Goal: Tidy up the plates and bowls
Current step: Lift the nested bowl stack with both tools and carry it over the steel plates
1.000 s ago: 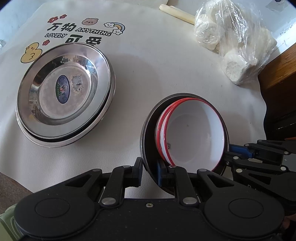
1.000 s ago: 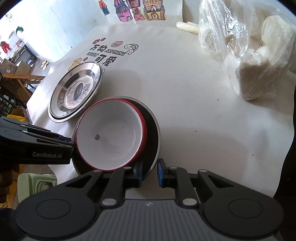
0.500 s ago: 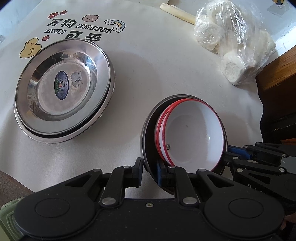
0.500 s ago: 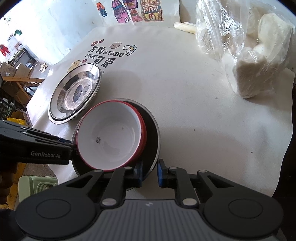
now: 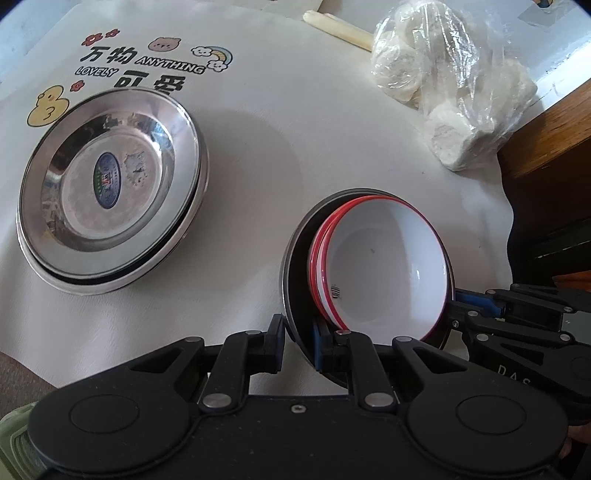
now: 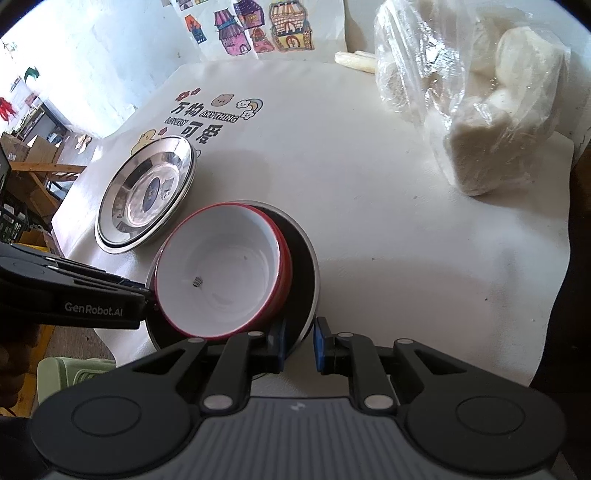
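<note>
A dark round plate (image 5: 298,266) (image 6: 303,273) carries two nested white bowls with red rims (image 5: 384,273) (image 6: 221,273). My left gripper (image 5: 298,345) is shut on the plate's near rim. In the left wrist view, the right gripper (image 5: 453,301) clamps the opposite rim. In the right wrist view, my right gripper (image 6: 298,345) is shut on the plate's rim, and the left gripper (image 6: 147,295) meets the plate from the left. The plate sits tilted at the table's near edge. A stack of shiny steel plates (image 5: 110,192) (image 6: 147,195) lies to the left on the white cloth.
A clear bag of white lumps (image 5: 454,92) (image 6: 480,110) stands at the back right, with a pale stick (image 5: 340,27) beyond it. Brown wooden furniture (image 5: 546,136) borders the table on the right. A green stool (image 6: 74,373) shows below the table's near edge.
</note>
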`<state>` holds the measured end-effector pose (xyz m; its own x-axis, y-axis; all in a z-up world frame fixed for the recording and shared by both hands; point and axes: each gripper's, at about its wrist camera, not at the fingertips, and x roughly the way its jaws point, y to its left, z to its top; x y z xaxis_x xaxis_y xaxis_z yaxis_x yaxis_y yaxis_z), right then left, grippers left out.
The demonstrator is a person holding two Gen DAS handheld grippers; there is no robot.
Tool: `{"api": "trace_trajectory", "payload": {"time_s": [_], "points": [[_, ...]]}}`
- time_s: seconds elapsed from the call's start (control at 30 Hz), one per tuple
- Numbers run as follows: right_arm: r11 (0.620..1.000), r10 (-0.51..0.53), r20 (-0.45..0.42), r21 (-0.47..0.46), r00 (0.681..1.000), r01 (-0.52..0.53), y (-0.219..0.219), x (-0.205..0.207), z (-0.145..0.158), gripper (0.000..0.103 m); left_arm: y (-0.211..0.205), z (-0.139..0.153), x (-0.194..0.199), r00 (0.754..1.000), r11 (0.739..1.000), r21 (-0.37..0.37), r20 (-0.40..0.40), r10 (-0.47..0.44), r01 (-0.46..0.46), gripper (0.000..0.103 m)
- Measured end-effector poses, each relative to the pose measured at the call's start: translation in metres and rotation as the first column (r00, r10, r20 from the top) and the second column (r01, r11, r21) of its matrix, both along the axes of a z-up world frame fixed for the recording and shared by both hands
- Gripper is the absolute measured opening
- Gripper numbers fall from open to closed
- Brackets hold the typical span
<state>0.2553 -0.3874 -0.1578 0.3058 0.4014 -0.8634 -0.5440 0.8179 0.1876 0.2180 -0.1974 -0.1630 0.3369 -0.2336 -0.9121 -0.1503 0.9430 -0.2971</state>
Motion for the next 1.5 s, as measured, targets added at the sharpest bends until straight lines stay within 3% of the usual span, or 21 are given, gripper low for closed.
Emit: {"api": "trace_trajectory", "payload": {"time_s": [0.63,1.5], "points": [[0.999,-0.026,0.035,0.046,0.999,0.025,0.0,0.001,0.018,0.017,0.009,0.022,0.002,0.998,1.0,0.018,0.061,-0.022,0.021,0.016],[0.987,-0.158,0.095,0.053,0.983,0.153,0.065,0.011,0.044,0.018,0.088,0.04,0.043,0.98,0.985,-0.011,0.105,-0.17,0.172,0.016]]}}
